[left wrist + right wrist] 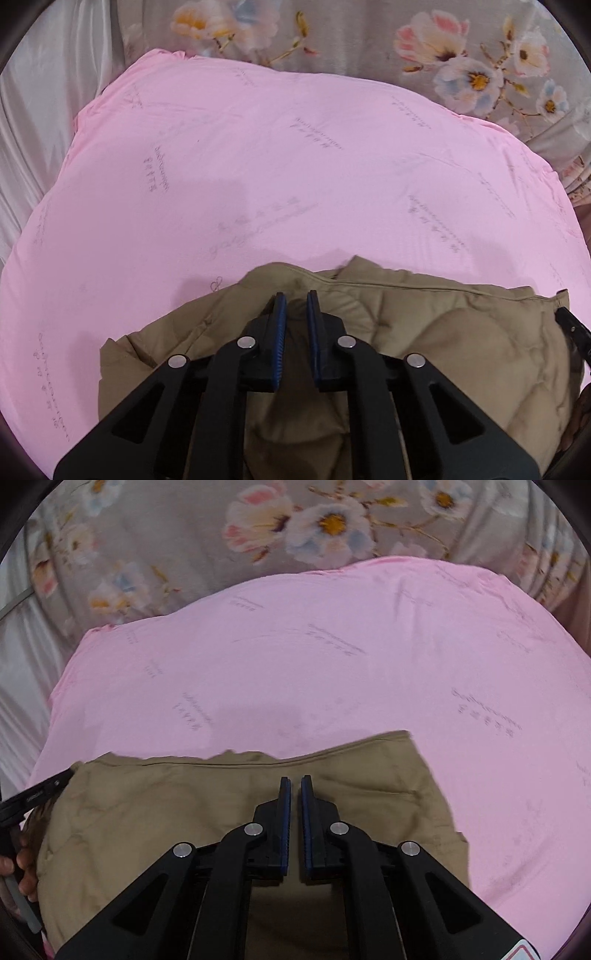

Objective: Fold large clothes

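A tan quilted jacket (443, 332) lies bunched on a pink sheet (258, 166), near the bottom of both views. In the left wrist view my left gripper (295, 295) sits over the jacket's left part, its blue pads narrowly apart with a fold of tan fabric caught between them. In the right wrist view the jacket (147, 812) lies flatter. My right gripper (295, 778) hangs over it with the pads almost touching, and I see no fabric pinched between them. Each view catches a black edge of the other gripper at the side.
The pink sheet (332, 683) stretches far beyond the jacket. Behind it lies a grey floral bedspread (461, 66) (184, 535). White satin cloth (44, 92) runs along the left. A hand (22, 867) shows at the left edge of the right wrist view.
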Demonstrator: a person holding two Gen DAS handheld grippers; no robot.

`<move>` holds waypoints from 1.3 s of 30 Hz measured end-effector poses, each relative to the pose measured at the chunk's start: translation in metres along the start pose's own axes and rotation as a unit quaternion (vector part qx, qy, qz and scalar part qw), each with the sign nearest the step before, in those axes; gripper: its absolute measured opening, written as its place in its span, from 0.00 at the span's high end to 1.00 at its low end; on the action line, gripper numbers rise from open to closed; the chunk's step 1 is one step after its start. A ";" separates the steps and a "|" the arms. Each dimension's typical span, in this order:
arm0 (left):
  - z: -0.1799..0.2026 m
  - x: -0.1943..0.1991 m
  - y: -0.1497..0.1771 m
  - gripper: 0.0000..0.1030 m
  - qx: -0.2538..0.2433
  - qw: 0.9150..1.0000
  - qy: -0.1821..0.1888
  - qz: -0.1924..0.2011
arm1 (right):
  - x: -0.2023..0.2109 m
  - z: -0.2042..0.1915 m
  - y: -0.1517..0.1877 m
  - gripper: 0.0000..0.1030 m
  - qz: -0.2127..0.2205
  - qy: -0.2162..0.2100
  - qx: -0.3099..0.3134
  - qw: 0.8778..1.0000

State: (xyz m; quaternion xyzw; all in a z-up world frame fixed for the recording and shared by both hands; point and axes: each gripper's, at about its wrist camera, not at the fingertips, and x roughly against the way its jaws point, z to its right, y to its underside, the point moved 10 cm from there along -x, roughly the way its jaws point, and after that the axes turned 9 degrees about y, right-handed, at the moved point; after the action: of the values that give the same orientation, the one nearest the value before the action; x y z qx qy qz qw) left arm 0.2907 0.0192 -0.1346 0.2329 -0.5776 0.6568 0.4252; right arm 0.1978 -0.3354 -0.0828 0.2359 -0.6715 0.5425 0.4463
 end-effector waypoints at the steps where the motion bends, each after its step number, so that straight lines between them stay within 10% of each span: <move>1: -0.001 -0.005 0.002 0.89 0.001 1.000 0.001 0.001 | -0.006 0.007 0.003 1.00 -0.007 -0.004 -0.011 1.000; 26: 0.002 -0.018 0.004 0.91 -0.019 0.999 -0.032 0.033 | -0.015 -0.003 0.012 1.00 0.011 0.030 0.001 0.999; 29: 0.004 0.012 0.001 0.90 0.005 0.999 -0.027 0.038 | 0.023 -0.019 0.003 0.88 0.040 0.003 -0.009 0.999; 39: 0.111 0.030 -0.001 0.89 -0.058 0.997 0.020 0.044 | 0.047 -0.125 0.007 0.88 0.051 -0.053 0.066 0.995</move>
State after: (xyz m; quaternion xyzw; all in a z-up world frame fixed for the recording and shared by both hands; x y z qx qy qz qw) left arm 0.2554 -0.0788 -0.0852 0.1688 -0.6153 0.6452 0.4203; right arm 0.2121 -0.2082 -0.0445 0.2587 -0.6685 0.5942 0.3650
